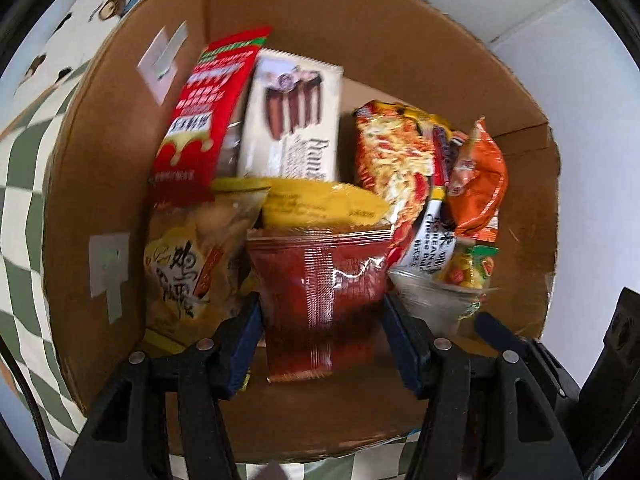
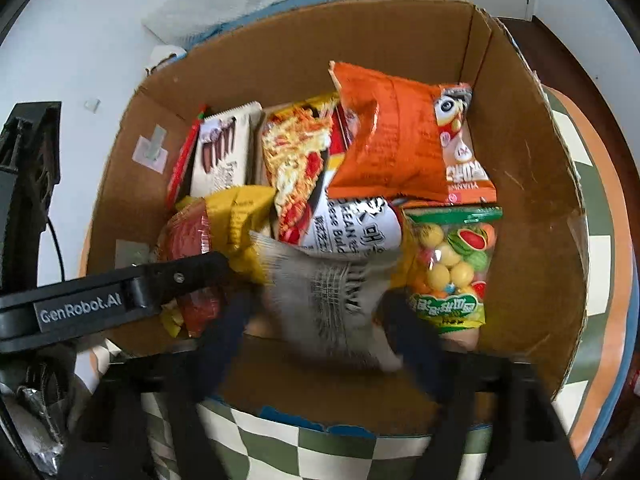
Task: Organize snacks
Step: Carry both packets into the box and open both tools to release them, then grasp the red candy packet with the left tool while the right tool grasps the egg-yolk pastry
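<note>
Both grippers point steeply down into an open cardboard box (image 2: 520, 184) packed with snacks; the box sits on a green-and-white checked cloth (image 2: 304, 452). Left gripper (image 1: 322, 312): fingers part spread, a red packet (image 1: 316, 288) between them, long axis running away from the camera, crimped end toward the box's near wall; the blue pads sit at its edges, and whether they press cannot be told. Right gripper (image 2: 316, 304): fingers spread wide and blurred, a silver packet (image 2: 324, 296) between them, tilted, no pad clearly on it. Behind it an orange bag (image 2: 400, 144) lies across the top of the pile, long axis left-right; a candy bag (image 2: 452, 264) stands upright just right of the silver packet. A cream biscuit pack (image 1: 292, 120) stands on end at the far wall.
</note>
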{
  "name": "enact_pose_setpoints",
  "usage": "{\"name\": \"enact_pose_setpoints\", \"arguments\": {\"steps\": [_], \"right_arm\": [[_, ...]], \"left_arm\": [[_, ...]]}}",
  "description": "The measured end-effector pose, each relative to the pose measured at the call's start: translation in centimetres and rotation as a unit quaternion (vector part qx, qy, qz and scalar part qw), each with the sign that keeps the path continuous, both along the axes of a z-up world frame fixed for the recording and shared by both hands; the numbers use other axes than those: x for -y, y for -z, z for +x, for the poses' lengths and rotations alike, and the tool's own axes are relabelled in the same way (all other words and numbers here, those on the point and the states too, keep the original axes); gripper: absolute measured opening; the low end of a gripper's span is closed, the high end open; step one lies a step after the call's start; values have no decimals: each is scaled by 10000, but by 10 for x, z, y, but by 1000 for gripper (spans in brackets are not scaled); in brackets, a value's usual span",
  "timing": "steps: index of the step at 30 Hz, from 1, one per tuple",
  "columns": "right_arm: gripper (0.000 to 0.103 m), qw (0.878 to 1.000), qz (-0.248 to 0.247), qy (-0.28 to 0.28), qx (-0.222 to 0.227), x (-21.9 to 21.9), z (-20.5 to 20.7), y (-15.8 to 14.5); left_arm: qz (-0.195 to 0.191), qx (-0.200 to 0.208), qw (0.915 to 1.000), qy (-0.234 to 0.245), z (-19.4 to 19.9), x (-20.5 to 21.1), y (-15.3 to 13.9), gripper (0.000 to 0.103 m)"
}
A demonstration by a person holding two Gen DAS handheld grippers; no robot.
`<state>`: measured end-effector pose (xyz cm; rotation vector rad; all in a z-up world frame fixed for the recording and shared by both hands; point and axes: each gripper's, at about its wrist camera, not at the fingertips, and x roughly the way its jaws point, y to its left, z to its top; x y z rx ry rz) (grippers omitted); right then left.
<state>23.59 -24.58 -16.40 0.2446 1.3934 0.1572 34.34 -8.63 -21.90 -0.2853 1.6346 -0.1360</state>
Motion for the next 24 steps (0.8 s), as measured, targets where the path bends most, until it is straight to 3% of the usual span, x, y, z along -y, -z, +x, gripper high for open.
{"name": "enact_pose_setpoints", "arguments": {"steps": [2, 3, 12, 19, 24], "right_arm": [[94, 10000, -39, -16, 7, 1, -2, -1], [94, 10000, -23, -27, -24, 2, -3, -1], [97, 9995, -304, 45, 36, 14, -11, -10], [97, 9974, -603, 156, 348, 27, -27, -29], [97, 9953, -667, 234, 661, 34, -42, -48]], "left_arm": [[80, 89, 9999, 40, 0, -1, 0, 81], [137, 148, 9998, 44, -1, -1, -2, 84], [556, 738, 9957, 79, -6, 0, -28, 84], [1106, 1714, 9789, 120, -34, 3, -65, 84], [1309, 2151, 9677, 110, -55, 3, -89, 84]]}}
